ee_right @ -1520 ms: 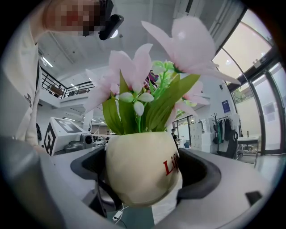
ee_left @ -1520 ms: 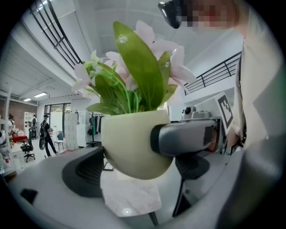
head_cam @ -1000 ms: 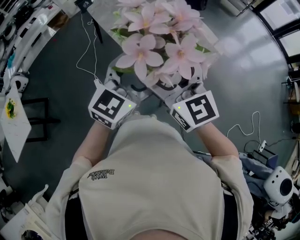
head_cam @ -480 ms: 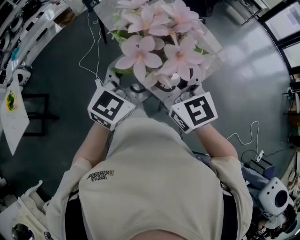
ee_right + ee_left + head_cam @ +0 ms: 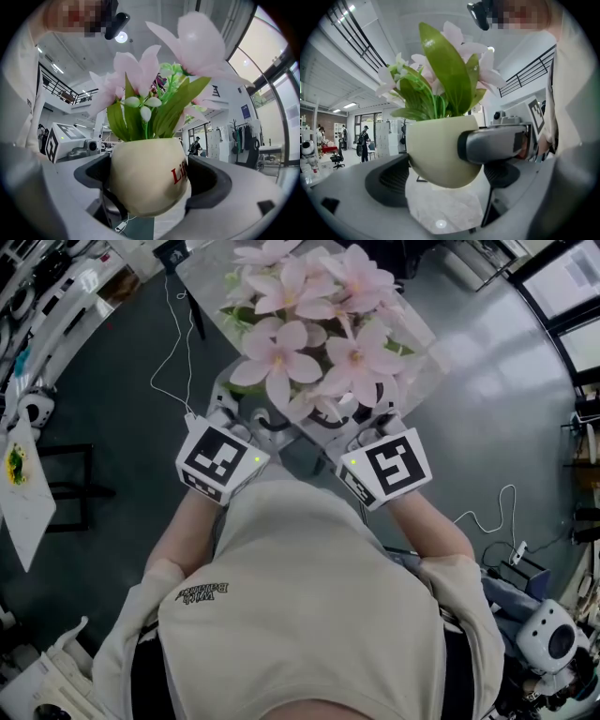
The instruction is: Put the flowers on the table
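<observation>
A cream round pot (image 5: 440, 150) of pink flowers (image 5: 309, 324) with green leaves hangs in the air in front of the person's chest. My left gripper (image 5: 251, 418) and my right gripper (image 5: 361, 423) press on it from opposite sides, both shut on it. In the left gripper view the pot fills the gap of the left gripper (image 5: 445, 176), and the other gripper's grey finger (image 5: 494, 145) lies across its right side. The right gripper view shows red lettering on the pot (image 5: 147, 180), held in the right gripper (image 5: 150, 187). From the head view the blooms hide the pot, above a glass table top (image 5: 422, 343).
Dark floor lies below, with a white cable (image 5: 178, 343) at the left and another (image 5: 492, 502) at the right. A white table (image 5: 28, 493) stands at the left edge and a black stand (image 5: 183, 277) by the glass table. Equipment (image 5: 544, 634) sits at lower right.
Both grippers and the flower pot have shifted a little up the head view, toward the glass table. The grip on the pot is unchanged.
</observation>
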Demonstrator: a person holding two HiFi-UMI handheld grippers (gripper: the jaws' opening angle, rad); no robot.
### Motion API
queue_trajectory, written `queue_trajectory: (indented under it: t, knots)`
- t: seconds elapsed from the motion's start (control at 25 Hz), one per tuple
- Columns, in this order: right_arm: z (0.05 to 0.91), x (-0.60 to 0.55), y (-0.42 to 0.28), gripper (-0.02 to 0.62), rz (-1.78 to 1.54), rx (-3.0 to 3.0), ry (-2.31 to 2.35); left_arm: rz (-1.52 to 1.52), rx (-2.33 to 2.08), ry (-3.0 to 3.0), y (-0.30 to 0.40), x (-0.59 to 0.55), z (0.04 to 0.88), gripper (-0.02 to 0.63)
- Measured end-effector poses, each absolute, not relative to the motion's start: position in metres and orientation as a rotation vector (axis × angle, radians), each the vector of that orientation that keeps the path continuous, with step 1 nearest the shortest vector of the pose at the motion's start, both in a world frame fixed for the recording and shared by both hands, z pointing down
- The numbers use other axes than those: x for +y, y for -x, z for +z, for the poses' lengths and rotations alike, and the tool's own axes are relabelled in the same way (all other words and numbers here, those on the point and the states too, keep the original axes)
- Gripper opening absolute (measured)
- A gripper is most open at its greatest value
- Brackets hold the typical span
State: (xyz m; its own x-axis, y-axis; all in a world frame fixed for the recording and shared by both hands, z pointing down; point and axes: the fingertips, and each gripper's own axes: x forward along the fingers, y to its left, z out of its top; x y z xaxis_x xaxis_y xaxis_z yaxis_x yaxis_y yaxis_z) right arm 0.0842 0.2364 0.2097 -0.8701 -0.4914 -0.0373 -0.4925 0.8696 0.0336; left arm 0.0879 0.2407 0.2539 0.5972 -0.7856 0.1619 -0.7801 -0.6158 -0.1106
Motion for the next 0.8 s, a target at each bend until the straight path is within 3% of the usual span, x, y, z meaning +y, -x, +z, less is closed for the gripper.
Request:
queue_trajectory:
  t: [0.8]
  knots:
    - [0.21,0.057,0.025,0.523,0.022,2.998,0.911,-0.317,1.245,2.849,0.021,0.064,0.251,0.472]
